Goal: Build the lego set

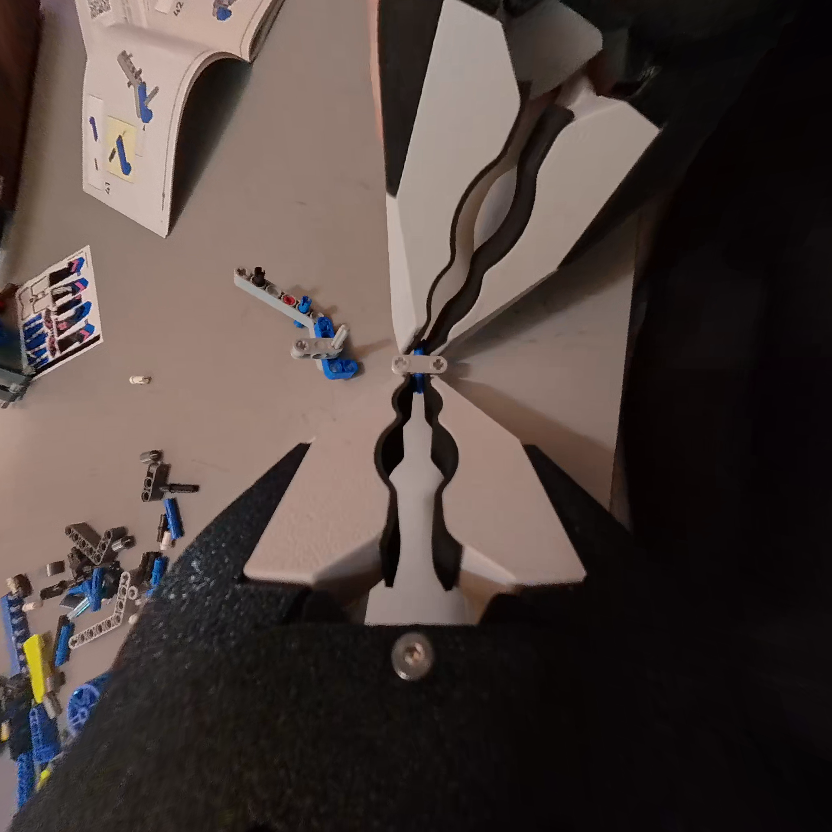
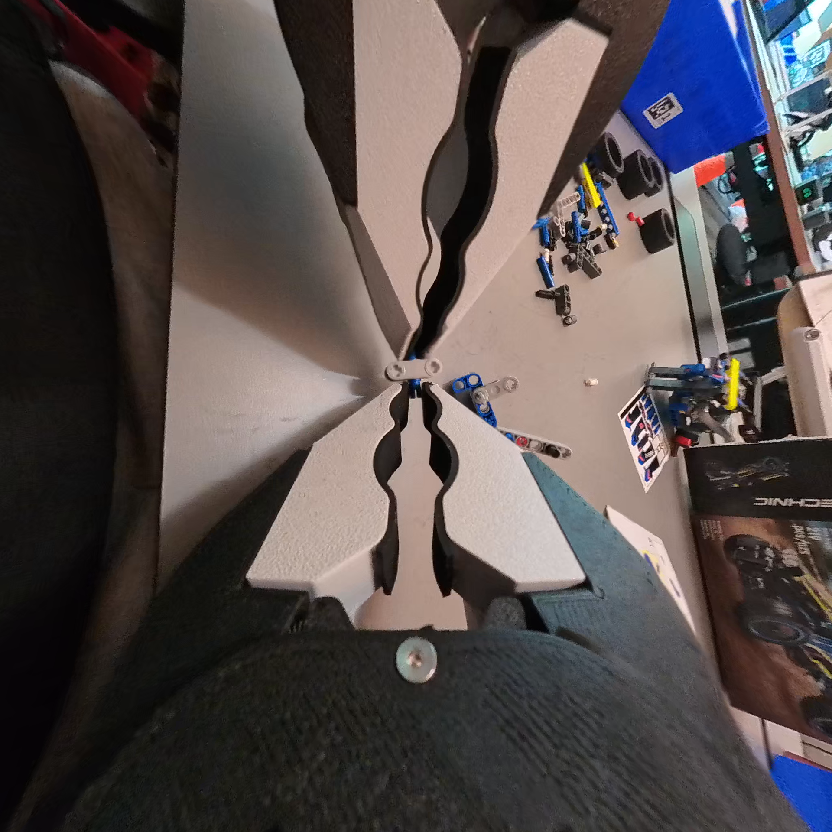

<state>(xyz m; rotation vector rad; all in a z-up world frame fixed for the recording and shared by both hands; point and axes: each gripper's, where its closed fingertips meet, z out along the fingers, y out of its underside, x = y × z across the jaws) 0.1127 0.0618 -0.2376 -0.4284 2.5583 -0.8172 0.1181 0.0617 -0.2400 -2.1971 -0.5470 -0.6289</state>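
Note:
A short flat grey beam [image 1: 418,364] with a blue pin [image 1: 418,383] through its middle hangs above the grey table between my two grippers, which meet tip to tip. My left gripper [image 1: 418,387] is shut on one end of the pin. My right gripper [image 2: 418,390] is shut on the other end [image 2: 415,387], and the beam [image 2: 413,369] lies crosswise between the tips. A grey bent beam sub-assembly with blue parts [image 1: 310,328] lies on the table beside them and shows in the right wrist view [image 2: 486,400] too.
An open instruction booklet [image 1: 148,112], a sticker sheet [image 1: 58,310], a small white pin [image 1: 140,379] and a pile of loose parts [image 1: 90,585] lie on the table. Black tyres [image 2: 639,175], a partly built model [image 2: 702,387] and the set's box [image 2: 765,562] stand nearby. Left and right tips are no more than a few centimetres apart.

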